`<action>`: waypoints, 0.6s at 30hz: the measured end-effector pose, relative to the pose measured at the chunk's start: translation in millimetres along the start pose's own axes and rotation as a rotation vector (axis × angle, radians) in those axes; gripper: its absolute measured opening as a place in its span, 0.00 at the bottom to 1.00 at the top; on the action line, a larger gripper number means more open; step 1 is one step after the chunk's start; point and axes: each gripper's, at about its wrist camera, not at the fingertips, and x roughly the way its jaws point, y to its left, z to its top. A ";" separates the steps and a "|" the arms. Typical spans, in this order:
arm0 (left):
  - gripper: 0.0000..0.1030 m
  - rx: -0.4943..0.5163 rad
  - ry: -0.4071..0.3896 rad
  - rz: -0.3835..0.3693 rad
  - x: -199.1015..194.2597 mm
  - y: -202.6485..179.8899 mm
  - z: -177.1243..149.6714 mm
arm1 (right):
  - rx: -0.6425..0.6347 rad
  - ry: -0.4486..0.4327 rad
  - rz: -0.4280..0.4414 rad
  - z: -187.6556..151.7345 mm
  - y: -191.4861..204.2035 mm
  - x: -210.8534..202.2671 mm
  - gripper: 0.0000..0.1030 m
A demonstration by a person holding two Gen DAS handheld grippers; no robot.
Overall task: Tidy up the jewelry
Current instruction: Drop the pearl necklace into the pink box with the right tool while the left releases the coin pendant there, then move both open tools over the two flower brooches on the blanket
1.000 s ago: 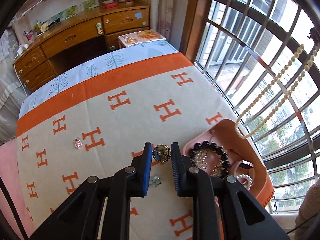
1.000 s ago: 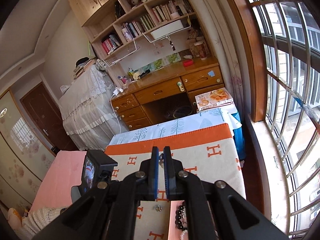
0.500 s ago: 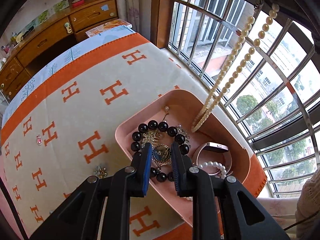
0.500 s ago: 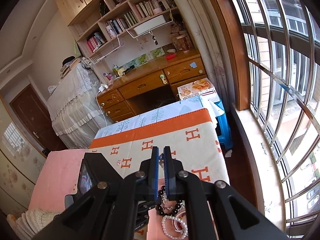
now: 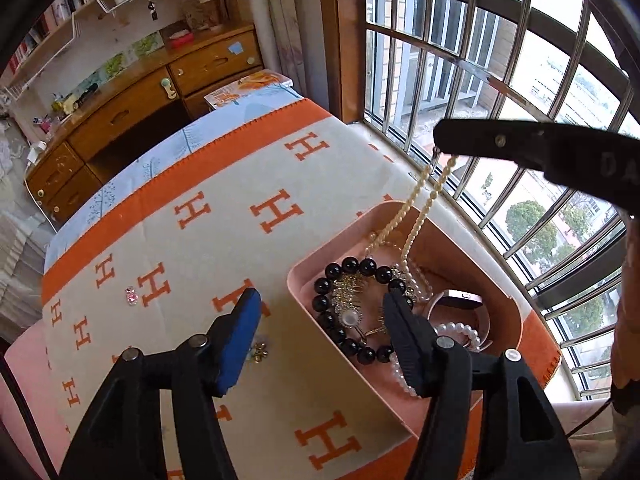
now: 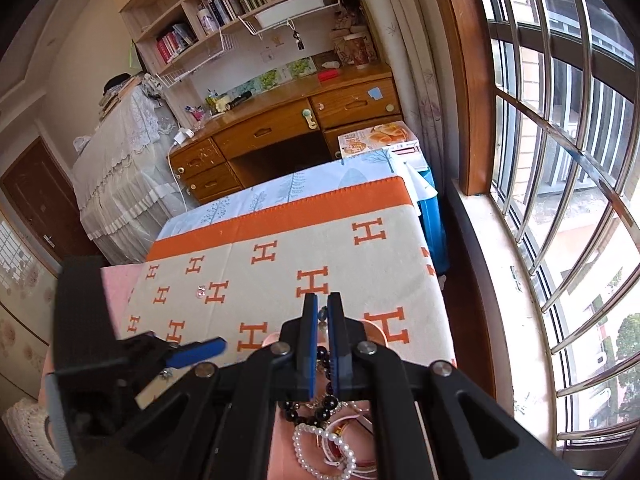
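Blanket below: left gripper opening over tray, right gripper pinching pearls

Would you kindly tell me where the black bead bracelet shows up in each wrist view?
Left wrist: black bead bracelet lies right of centre, in the pink tray, between the opening fingers.
Right wrist: bracelet at bottom centre, mostly hidden behind the shut right gripper.
Shared landmark: small pink charm on the cloth.
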 end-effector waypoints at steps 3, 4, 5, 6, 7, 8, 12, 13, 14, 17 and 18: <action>0.60 -0.025 -0.021 -0.004 -9.8 13.6 -1.2 | 0.002 0.038 -0.031 -4.7 -3.7 11.5 0.05; 0.60 -0.035 -0.025 -0.008 -11.8 19.0 -1.6 | 0.002 0.053 -0.040 -6.1 -4.1 15.0 0.05; 0.60 -0.046 -0.028 -0.014 -13.7 24.5 -1.9 | -0.003 0.073 -0.045 -7.5 -4.0 18.6 0.05; 0.60 -0.059 -0.028 -0.021 -15.3 30.3 -2.3 | -0.011 0.095 -0.049 -8.8 -3.0 22.0 0.05; 0.60 -0.071 -0.028 -0.025 -17.3 35.1 -3.4 | -0.013 0.111 -0.047 -9.9 -2.3 24.7 0.05; 0.60 -0.084 -0.027 -0.024 -18.7 41.0 -4.2 | -0.011 0.121 -0.044 -11.3 -1.5 26.3 0.05; 0.64 -0.138 -0.006 -0.007 -24.6 63.4 -9.3 | -0.010 0.135 -0.047 -12.2 2.9 28.0 0.07; 0.67 -0.148 -0.004 0.011 -26.6 69.4 -10.5 | -0.013 0.135 -0.051 -11.8 4.6 27.9 0.08; 0.70 -0.156 -0.006 0.026 -29.4 75.1 -11.5 | -0.016 0.137 -0.055 -11.2 6.8 27.4 0.11; 0.71 -0.173 -0.008 0.069 -38.6 91.5 -14.0 | -0.037 0.140 -0.047 -9.8 16.6 23.5 0.24; 0.71 -0.186 -0.009 0.072 -42.1 98.3 -14.6 | -0.049 0.138 -0.040 -9.2 21.1 21.6 0.24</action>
